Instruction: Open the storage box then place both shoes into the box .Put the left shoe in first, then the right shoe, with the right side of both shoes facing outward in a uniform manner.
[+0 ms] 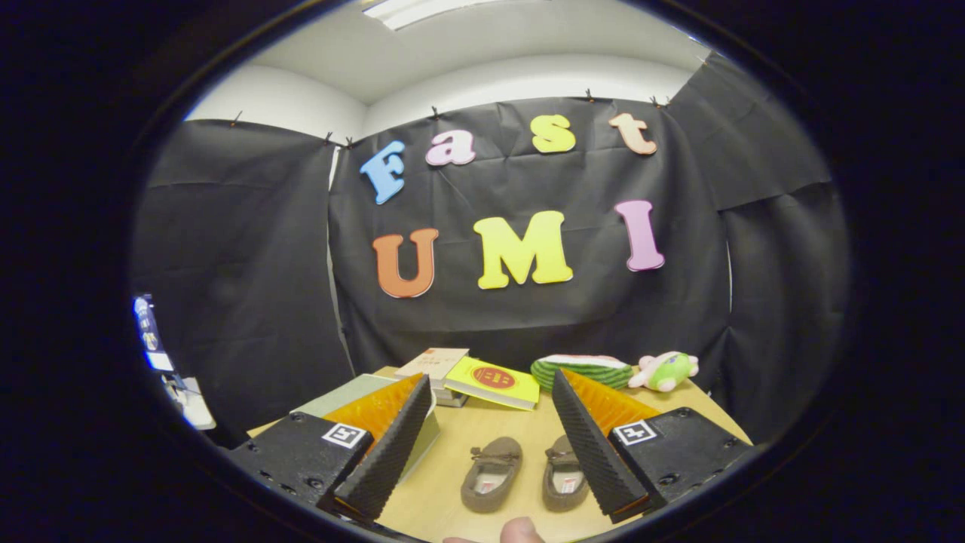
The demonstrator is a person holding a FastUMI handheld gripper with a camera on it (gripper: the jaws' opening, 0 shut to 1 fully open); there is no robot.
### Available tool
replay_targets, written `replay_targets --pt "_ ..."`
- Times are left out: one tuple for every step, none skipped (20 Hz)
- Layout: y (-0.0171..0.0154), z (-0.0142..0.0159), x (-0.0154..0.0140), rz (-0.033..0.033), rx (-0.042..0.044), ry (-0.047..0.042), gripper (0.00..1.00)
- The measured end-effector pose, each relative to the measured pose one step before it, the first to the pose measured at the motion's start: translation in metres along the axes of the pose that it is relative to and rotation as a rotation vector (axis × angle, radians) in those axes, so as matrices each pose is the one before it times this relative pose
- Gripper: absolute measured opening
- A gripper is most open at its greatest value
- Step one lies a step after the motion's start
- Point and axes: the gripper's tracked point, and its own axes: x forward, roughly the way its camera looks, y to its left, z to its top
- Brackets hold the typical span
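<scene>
Here the tongs (490, 452) stand spread and empty, the two shoes (491, 473) side by side on the table (445, 483) between the fingers, toes pointing away.

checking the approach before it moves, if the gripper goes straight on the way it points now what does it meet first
Most likely the pair of brown shoes on the table, lying just ahead between the open fingers of the gripper. Beyond them sits a yellow book, but depth is hard to judge, so it might pass over the shoes.

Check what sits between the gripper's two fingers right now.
In the gripper view, the gripper is open above the table. Between and just ahead of its fingers lie two brown shoes: one shoe beside the other shoe, untouched.
</scene>
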Motion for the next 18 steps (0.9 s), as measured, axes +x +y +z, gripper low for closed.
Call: replay_targets --pt "0.00206 0.00218 -0.00088 0.00542 0.00460 -0.00127 1.00" --pt "0.00140 0.00162 -0.00048 0.00441 0.00303 -0.00277 1.00" --pt "0.00066 0.00196 -0.00022 -0.00153 -0.00029 0.00036 1.00" --pt "0.00048 0.00044 -0.00031 0.00167 0.00025 -0.00092 1.00" --pt "0.00202 0.00070 0.00023 0.00392 0.00542 0.00190 1.00" --pt "0.00236 0.00041 -0.00031 0.00412 0.00667 0.00194 1.00" --pt "0.00144 0.00165 0.00038 0.00105 -0.00099 0.00170 1.00" --pt "0.00128 -0.00007 -0.00005 0.00454 -0.01191 0.00521 1.00" --pt "0.00346 0.00153 0.00090 0.00556 -0.01065 0.00054 1.00" --pt "0.00182 0.00146 0.00052 0.00496 -0.00772 0.00272 1.00" --pt "0.00401 0.00227 0.00153 0.01015 -0.00566 0.00087 1.00" --pt "0.00446 0.00205 0.00089 0.01306 -0.00247 -0.00095 1.00" --pt "0.00433 0.00291 0.00166 0.01454 -0.00289 0.00065 1.00" --pt "0.00488 0.00195 0.00263 0.02249 -0.00441 0.00115 1.00" --pt "0.00603 0.00197 0.00219 0.02425 -0.00660 0.00730 1.00" --pt "0.00351 0.00305 0.00073 0.01919 -0.00161 0.00285 1.00" --pt "0.00222 0.00325 0.00254 0.01358 0.00216 0.00106 1.00" --pt "0.00376 0.00227 0.00287 0.01263 0.00109 0.00235 1.00"
